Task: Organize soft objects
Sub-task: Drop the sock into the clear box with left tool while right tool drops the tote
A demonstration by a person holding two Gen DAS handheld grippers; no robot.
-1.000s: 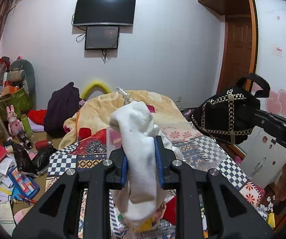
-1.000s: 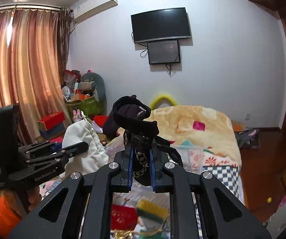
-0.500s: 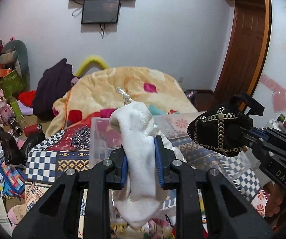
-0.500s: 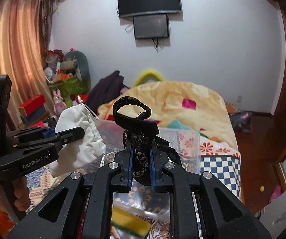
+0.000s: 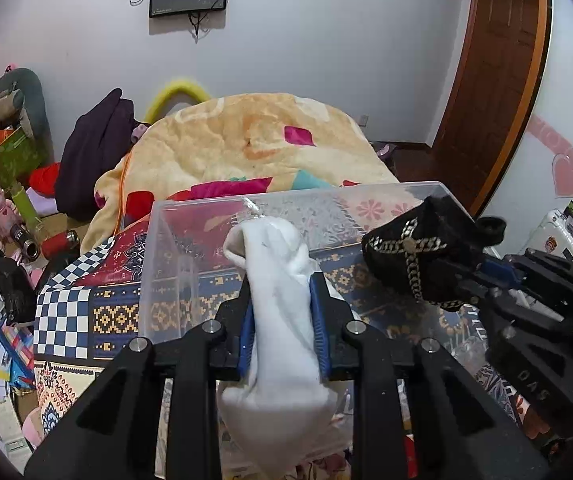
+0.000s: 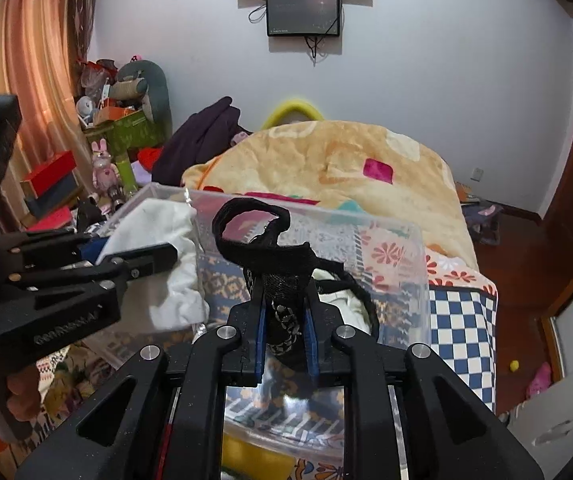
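My left gripper (image 5: 281, 312) is shut on a white sock (image 5: 276, 316), which hangs limp below the blue pads; it also shows in the right wrist view (image 6: 162, 256). My right gripper (image 6: 284, 320) is shut on a black pouch with a silver chain and strap (image 6: 274, 264), also seen in the left wrist view (image 5: 418, 260). Both are held over a clear plastic box (image 5: 158, 248) on the patterned bedspread (image 5: 70, 312). The box's far wall shows in the right wrist view (image 6: 406, 264). What lies on the box floor is mostly hidden.
A yellow-orange blanket (image 5: 254, 140) is heaped on the bed behind the box. A dark garment (image 5: 90, 152) lies at its left. Toys, boxes and papers (image 5: 2, 240) clutter the floor at left. A wooden door (image 5: 490, 80) stands at right.
Both grippers have come down and forward with their loads, from above the bed to just over the clear box. The room view has tilted downward.
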